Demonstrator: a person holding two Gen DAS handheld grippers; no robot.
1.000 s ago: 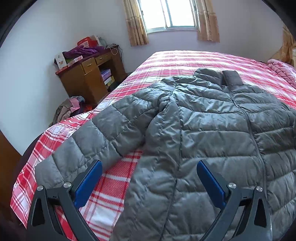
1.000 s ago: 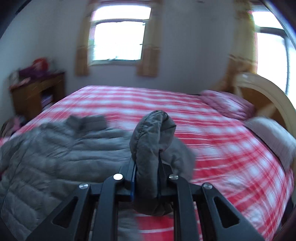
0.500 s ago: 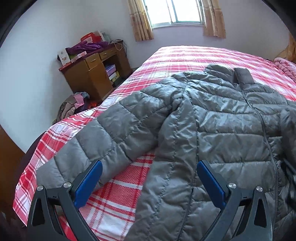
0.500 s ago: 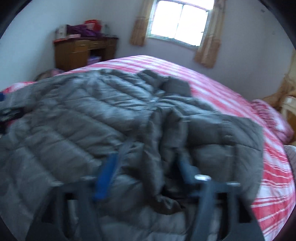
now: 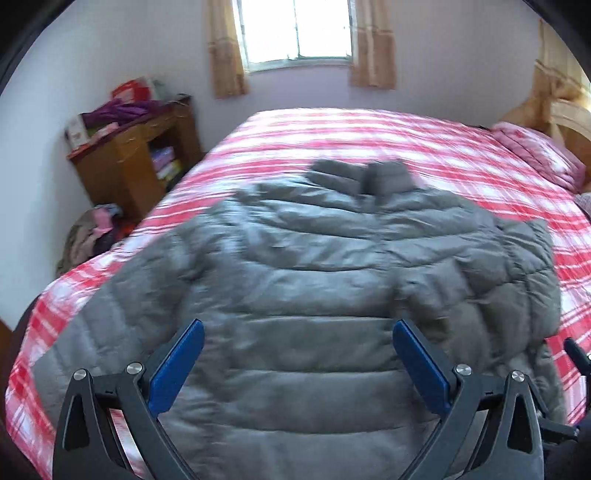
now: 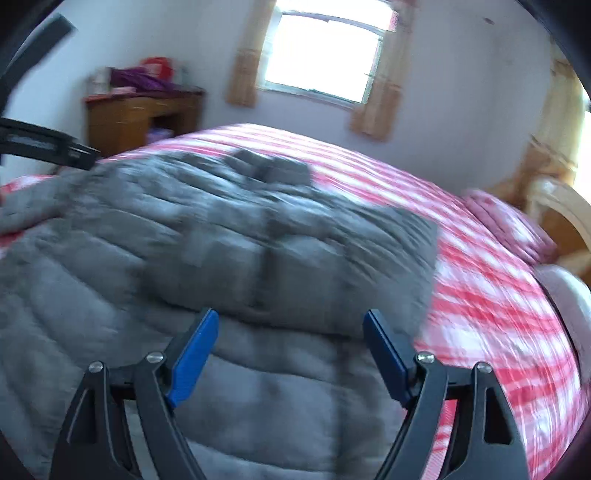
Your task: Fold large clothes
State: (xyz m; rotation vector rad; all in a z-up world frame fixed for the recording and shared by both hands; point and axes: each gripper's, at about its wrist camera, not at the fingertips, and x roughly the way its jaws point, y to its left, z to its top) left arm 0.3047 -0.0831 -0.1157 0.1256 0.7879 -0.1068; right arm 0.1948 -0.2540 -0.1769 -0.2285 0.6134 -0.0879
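Left wrist view: one grey quilted puffer jacket [image 5: 314, 295] lies flat on the red-and-white plaid bed [image 5: 369, 133], collar toward the window [image 5: 295, 29], hem nearest the camera. One sleeve is folded across the body at right. Left gripper [image 5: 297, 354] spread wide, holding nothing.

Right wrist view: same jacket [image 6: 184, 258], blurred, long axis running away toward the collar. Right gripper [image 6: 290, 347] spread wide, empty. One wooden desk [image 6: 140, 114] stands by the wall.
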